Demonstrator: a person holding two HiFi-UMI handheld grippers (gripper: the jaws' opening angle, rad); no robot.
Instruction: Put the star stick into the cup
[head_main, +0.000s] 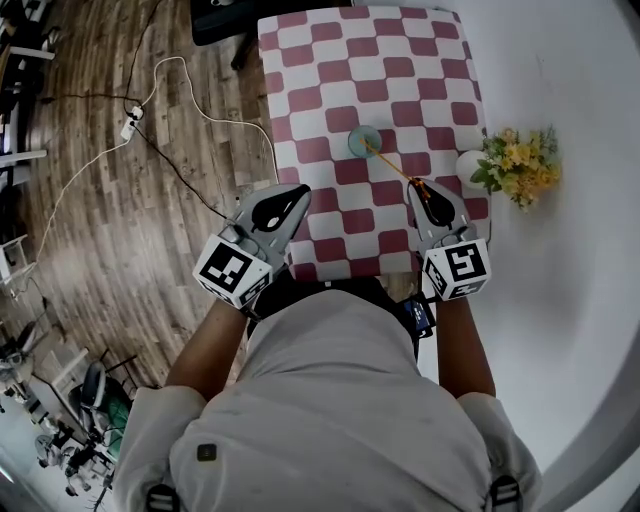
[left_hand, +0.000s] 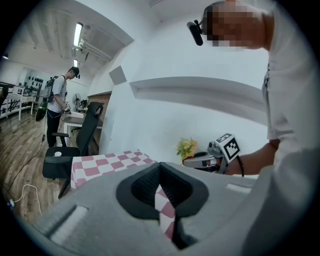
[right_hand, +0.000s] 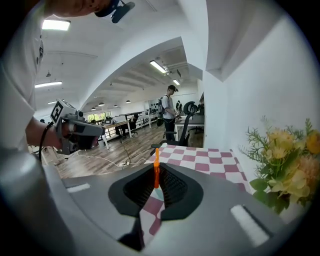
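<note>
Star stick (head_main: 398, 168), pinched by the right gripper (head_main: 421, 189), seemingly leans into the cup (head_main: 362, 142) and could topple it; left gripper (head_main: 296, 193) pressed together, empty.

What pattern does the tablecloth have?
The tablecloth is red-and-white checked; head view shows it best.

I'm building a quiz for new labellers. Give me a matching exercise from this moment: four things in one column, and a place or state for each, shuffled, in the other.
Things:
1. star stick
2. cup
3. flowers
4. left gripper

Places or states:
A. shut, nothing between its jaws
B. by the right edge of the checked cloth
C. clamped in the right gripper
D. standing on the checked cloth

Pairs: 1-C, 2-D, 3-B, 4-A.
</note>
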